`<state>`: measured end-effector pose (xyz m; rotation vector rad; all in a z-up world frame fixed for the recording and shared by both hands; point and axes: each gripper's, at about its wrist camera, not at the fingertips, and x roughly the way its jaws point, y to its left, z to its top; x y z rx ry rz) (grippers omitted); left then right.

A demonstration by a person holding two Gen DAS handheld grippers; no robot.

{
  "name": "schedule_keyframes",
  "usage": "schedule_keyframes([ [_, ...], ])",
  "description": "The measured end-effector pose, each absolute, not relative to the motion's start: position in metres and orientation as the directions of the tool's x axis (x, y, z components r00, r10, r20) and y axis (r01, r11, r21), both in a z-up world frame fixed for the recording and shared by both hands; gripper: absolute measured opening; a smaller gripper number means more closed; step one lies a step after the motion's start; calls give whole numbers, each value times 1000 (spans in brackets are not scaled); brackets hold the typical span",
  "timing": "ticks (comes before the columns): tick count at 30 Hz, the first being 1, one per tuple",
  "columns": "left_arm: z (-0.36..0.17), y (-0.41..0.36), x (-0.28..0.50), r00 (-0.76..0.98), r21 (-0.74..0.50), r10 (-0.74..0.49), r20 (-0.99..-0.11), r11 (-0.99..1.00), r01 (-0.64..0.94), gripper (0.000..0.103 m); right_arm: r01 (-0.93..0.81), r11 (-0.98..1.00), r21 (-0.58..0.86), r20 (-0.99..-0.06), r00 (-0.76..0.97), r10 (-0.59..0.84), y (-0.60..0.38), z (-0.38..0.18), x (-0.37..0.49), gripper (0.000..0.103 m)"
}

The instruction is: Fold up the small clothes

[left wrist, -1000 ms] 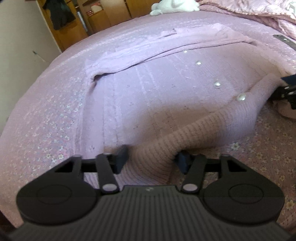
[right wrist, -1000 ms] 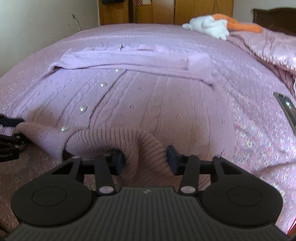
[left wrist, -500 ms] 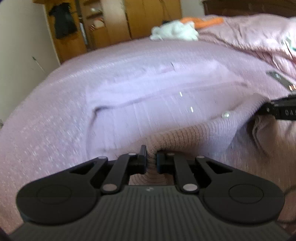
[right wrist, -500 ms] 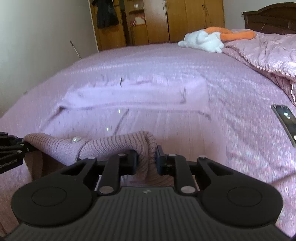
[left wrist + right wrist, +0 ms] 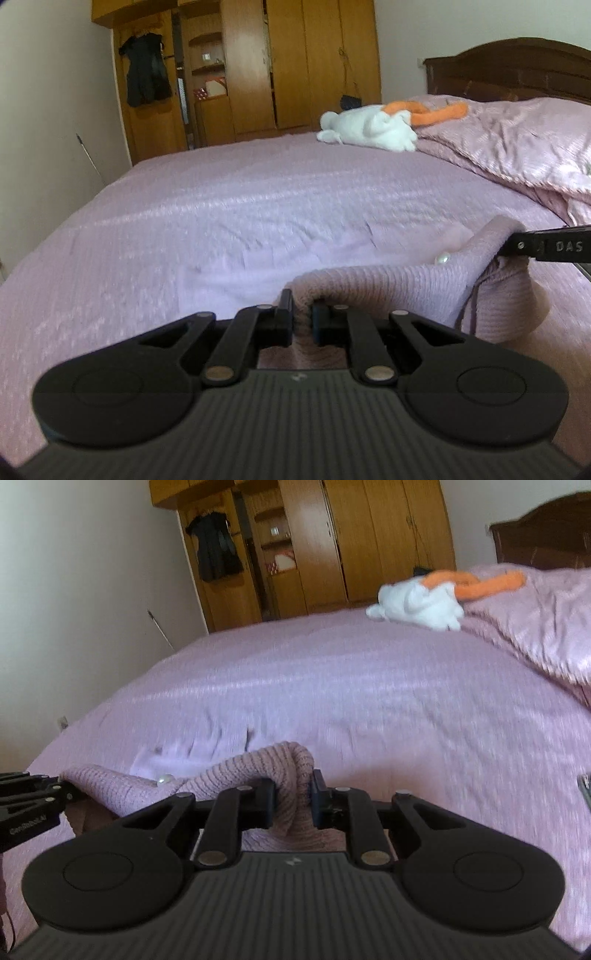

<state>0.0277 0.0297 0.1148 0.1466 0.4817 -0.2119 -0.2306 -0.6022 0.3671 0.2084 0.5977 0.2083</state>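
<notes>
A small pink knit cardigan (image 5: 388, 288) with pearl buttons lies on the bed, its ribbed hem lifted. My left gripper (image 5: 303, 319) is shut on the left end of the hem. My right gripper (image 5: 293, 801) is shut on the right end of the hem (image 5: 291, 771). The hem hangs stretched between the two. The right gripper also shows at the right edge of the left wrist view (image 5: 546, 247), and the left gripper at the left edge of the right wrist view (image 5: 33, 797). The rest of the cardigan (image 5: 192, 753) lies blurred on the bed beyond.
The pink bedspread (image 5: 258, 206) stretches ahead. A white and orange plush toy (image 5: 373, 127) lies at the far side beside a rumpled pink blanket (image 5: 517, 147). A dark flat object (image 5: 585, 790) lies at the right. Wooden wardrobes (image 5: 369, 542) stand behind.
Both grippers closed on the ribbed hem, then lifted it and tilted upward, so the view now looks across the bed toward the wardrobes. The cardigan body has dropped low in view.
</notes>
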Motion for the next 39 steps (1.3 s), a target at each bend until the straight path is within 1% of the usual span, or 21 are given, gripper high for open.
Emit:
schedule_keyframes([
  [4, 124, 26, 71, 881, 98, -159, -445, 969, 225, 11, -130, 963, 235, -519, 821, 238, -598, 369, -182, 20],
  [8, 124, 22, 124, 880, 87, -144, -452, 975, 204, 11, -113, 969, 218, -539, 814, 216, -594, 355, -132, 20],
  [14, 85, 16, 194, 831, 69, -118, -543, 980, 184, 11, -84, 982, 169, -640, 749, 174, -586, 302, -70, 20],
  [17, 58, 13, 216, 802, 93, -95, -590, 978, 184, 13, -64, 985, 160, -690, 706, 158, -584, 270, -52, 20],
  [20, 35, 12, 230, 766, 114, -74, -638, 975, 190, 14, -39, 985, 168, -710, 688, 149, -587, 247, -42, 22],
  [23, 26, 15, 231, 767, 112, -80, -637, 974, 194, 18, -15, 973, 231, -692, 700, 176, -595, 234, -45, 26],
  [24, 25, 15, 231, 766, 118, -77, -638, 974, 196, 22, -11, 968, 250, -688, 702, 185, -597, 233, -46, 28],
  [26, 29, 15, 231, 759, 127, -64, -648, 974, 190, 29, -10, 958, 286, -680, 703, 210, -602, 239, -54, 33],
  [28, 37, 19, 228, 755, 121, -60, -653, 976, 182, 37, -3, 948, 319, -670, 706, 228, -607, 244, -59, 42],
  [29, 42, 21, 225, 755, 117, -63, -652, 976, 183, 38, -3, 945, 326, -664, 712, 231, -609, 250, -65, 42],
  [31, 52, 25, 217, 764, 116, -71, -642, 975, 188, 45, -11, 948, 319, -648, 727, 227, -612, 259, -76, 47],
  [33, 63, 29, 208, 781, 123, -72, -620, 974, 188, 48, -27, 953, 300, -637, 738, 222, -616, 267, -88, 50],
  [35, 70, 29, 201, 789, 134, -68, -611, 973, 187, 48, -49, 958, 282, -631, 743, 223, -618, 273, -100, 53],
  [39, 74, 30, 187, 782, 144, -69, -619, 969, 199, 48, -86, 968, 238, -627, 747, 220, -622, 283, -121, 57],
])
